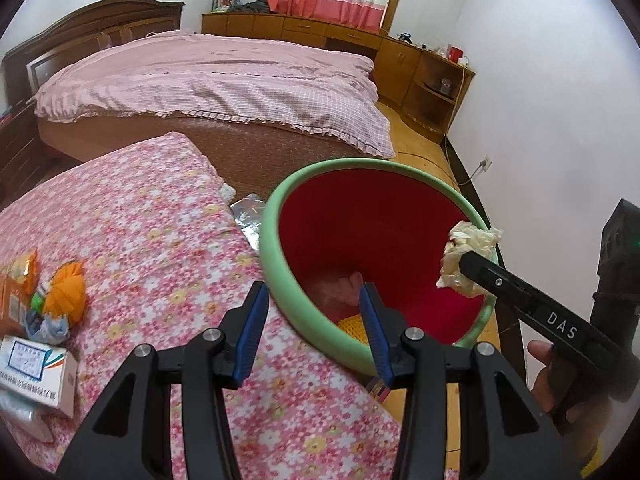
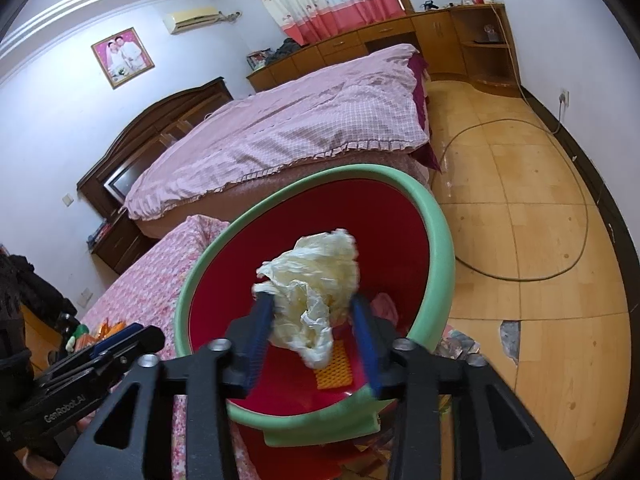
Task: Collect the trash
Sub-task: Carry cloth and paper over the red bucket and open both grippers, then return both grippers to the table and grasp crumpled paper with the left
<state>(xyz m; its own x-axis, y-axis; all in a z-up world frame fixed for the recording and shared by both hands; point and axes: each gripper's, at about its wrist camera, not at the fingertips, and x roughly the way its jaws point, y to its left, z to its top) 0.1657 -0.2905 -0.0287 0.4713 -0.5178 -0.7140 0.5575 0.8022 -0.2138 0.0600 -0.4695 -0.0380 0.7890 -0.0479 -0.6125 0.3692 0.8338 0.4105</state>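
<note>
A red trash bin with a green rim [image 1: 280, 248] [image 2: 436, 248] stands beside the table covered in a floral cloth [image 1: 160, 240]. In the right wrist view, a crumpled cream paper wad [image 2: 316, 280] lies loosely between the spread jaws of my right gripper [image 2: 310, 298], directly over the bin's mouth. The left wrist view shows that wad [image 1: 468, 240] at the tip of the right gripper [image 1: 466, 258], above the rim. My left gripper [image 1: 313, 288] is open and empty at the bin's near rim. Pink scrap and a yellow mesh piece [image 2: 334, 372] lie inside the bin.
On the table at the left lie an orange crumpled lump [image 1: 66, 294], an orange wrapper and a white box [image 1: 36, 368]. A silver foil pack [image 1: 250, 216] sits by the bin. A pink-covered bed [image 1: 224, 76] lies beyond. A cable [image 2: 576, 208] loops across the wooden floor.
</note>
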